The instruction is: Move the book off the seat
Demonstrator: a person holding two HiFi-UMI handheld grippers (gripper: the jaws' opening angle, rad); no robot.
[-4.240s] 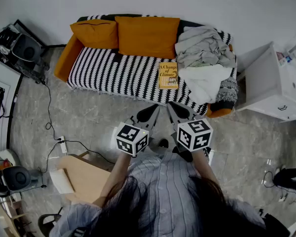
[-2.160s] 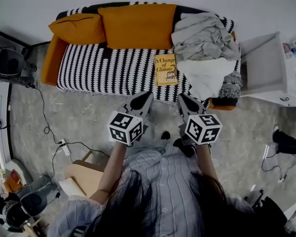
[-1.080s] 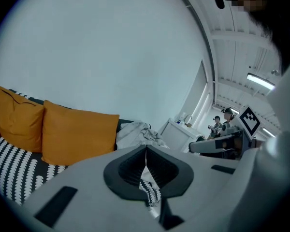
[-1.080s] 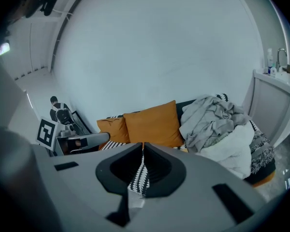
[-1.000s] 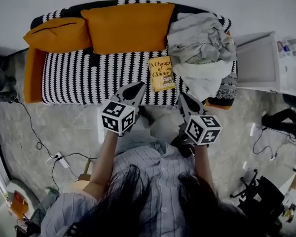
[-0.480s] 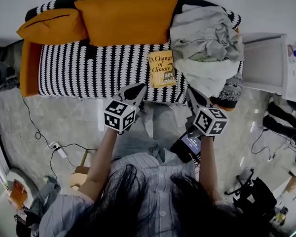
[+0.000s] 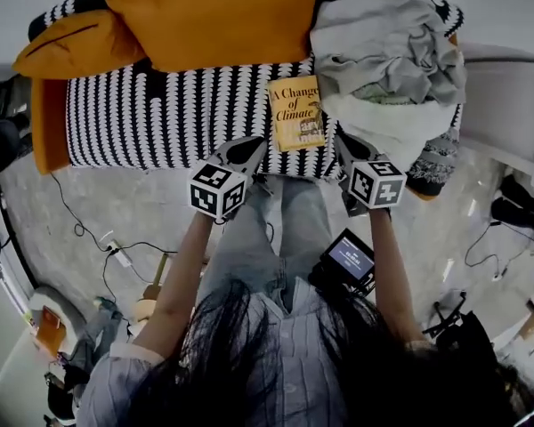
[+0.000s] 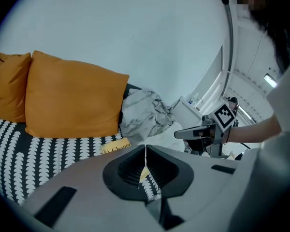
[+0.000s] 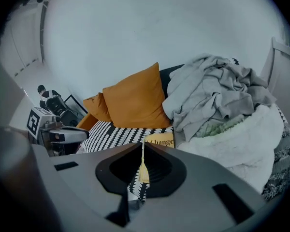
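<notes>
A yellow book (image 7: 295, 112) lies flat on the sofa's black-and-white striped seat (image 7: 160, 114), close to the front edge and beside a heap of laundry. My left gripper (image 7: 256, 144) hovers at the seat's front edge, just left of the book, jaws shut and empty. My right gripper (image 7: 342, 139) hangs just right of the book, also shut and empty. In the left gripper view the book (image 8: 116, 146) shows past the closed left gripper (image 8: 145, 151). The right gripper view has the book (image 9: 160, 141) just beyond the closed right gripper (image 9: 143, 153).
Two orange cushions (image 7: 214, 16) lean on the sofa back. Grey and white laundry (image 7: 383, 52) fills the seat's right end, touching the book's right side. A white cabinet (image 7: 516, 105) stands right of the sofa. Cables (image 7: 89, 229) trail over the floor at left.
Both grippers have sunk and moved in toward the sofa's front edge, either side of the book. The sofa and book fill more of the head view. The jaws stayed shut.
</notes>
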